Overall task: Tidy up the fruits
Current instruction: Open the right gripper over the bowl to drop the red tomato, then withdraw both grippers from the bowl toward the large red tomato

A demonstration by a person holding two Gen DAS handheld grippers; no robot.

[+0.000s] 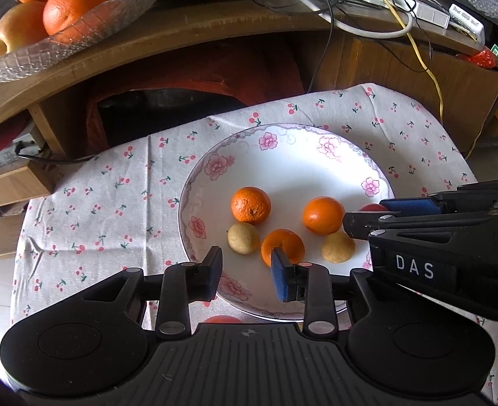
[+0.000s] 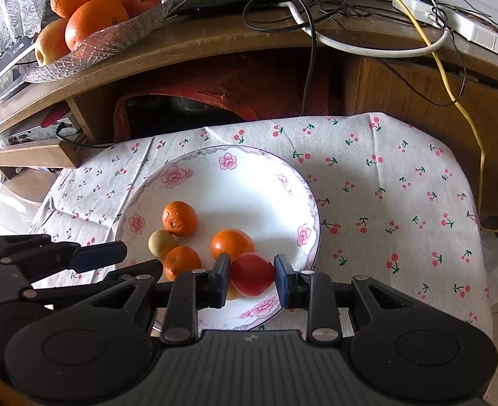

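A white flowered plate [image 1: 282,169] [image 2: 235,196] lies on a cherry-print cloth [image 1: 96,203] [image 2: 384,203]. It holds three small oranges [image 1: 250,204] [image 1: 323,215] [image 1: 282,247] and two tan round fruits [image 1: 243,238] [image 1: 338,247]. My right gripper [image 2: 252,270] is shut on a red fruit [image 2: 252,274] over the plate's near right part. In the left wrist view it comes in from the right [image 1: 367,213] with the red fruit [image 1: 372,207] peeking out. My left gripper [image 1: 249,270] [image 2: 127,260] stands open over the plate's near left edge, holding nothing.
A glass dish [image 1: 63,44] [image 2: 113,34] of large oranges and apples sits on the wooden desk behind. Tangled cables [image 2: 316,17] and a white power strip [image 2: 478,34] lie on the desk top. Something red [image 1: 221,319] shows on the cloth under the left gripper.
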